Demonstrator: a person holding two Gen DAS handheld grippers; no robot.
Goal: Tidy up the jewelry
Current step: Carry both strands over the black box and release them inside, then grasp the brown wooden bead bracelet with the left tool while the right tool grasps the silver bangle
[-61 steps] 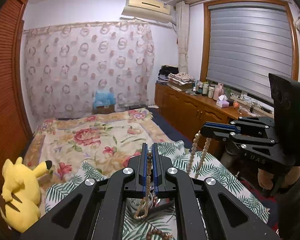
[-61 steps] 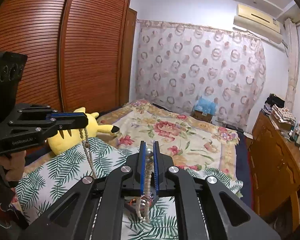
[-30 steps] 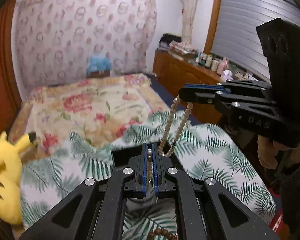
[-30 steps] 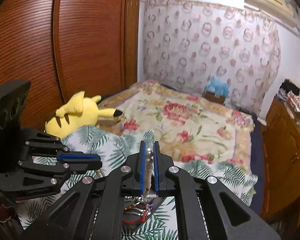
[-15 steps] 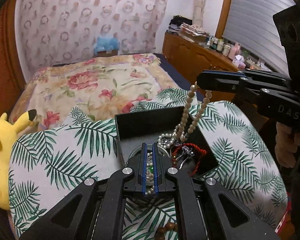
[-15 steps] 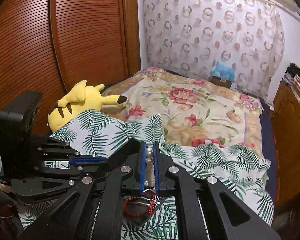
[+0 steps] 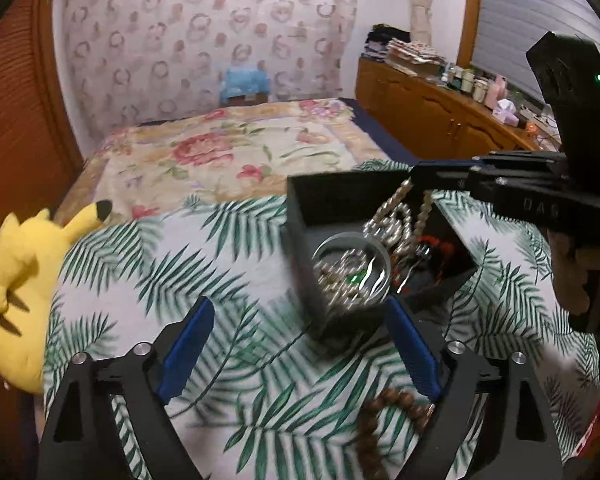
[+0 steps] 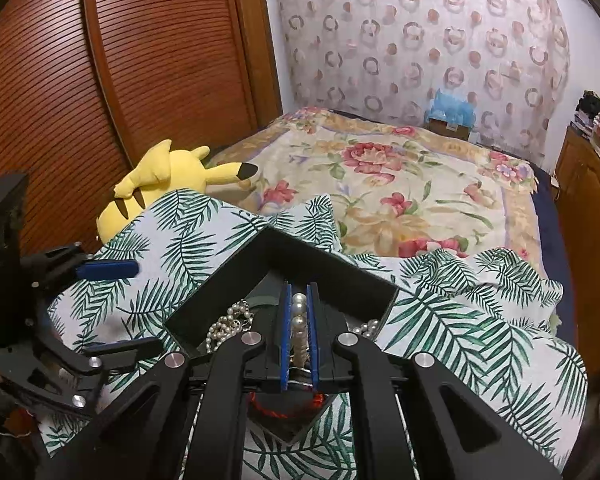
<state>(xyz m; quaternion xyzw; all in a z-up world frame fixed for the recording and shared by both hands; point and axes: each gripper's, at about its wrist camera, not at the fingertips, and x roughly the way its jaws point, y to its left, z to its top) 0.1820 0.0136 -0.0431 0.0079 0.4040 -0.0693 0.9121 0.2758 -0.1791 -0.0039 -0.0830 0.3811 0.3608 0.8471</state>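
A black open jewelry box (image 7: 300, 232) (image 8: 300, 256) sits on a palm-leaf cloth (image 7: 228, 264). It holds several pieces: pearls, a red cord bracelet (image 8: 276, 410) and a round clear dish (image 7: 352, 268). My right gripper (image 8: 299, 320) (image 7: 414, 182) is shut on a pearl necklace (image 8: 299, 316) (image 7: 392, 220), which hangs from it into the box. My left gripper (image 7: 296, 352) is open and empty, just in front of the box. A brown bead bracelet (image 7: 384, 416) lies on the cloth by its right finger.
A yellow plush toy (image 7: 24, 280) (image 8: 168, 184) lies at the cloth's left edge. A floral bedspread (image 7: 228, 152) stretches behind. A wooden wardrobe (image 8: 120, 80) stands to the left, and a wooden cabinet (image 7: 428, 112) with bottles to the right.
Both grippers lowered the pearl necklace from up in the air into the box. My left gripper then opened, let go of the necklace and drew back. The right stays shut on it.
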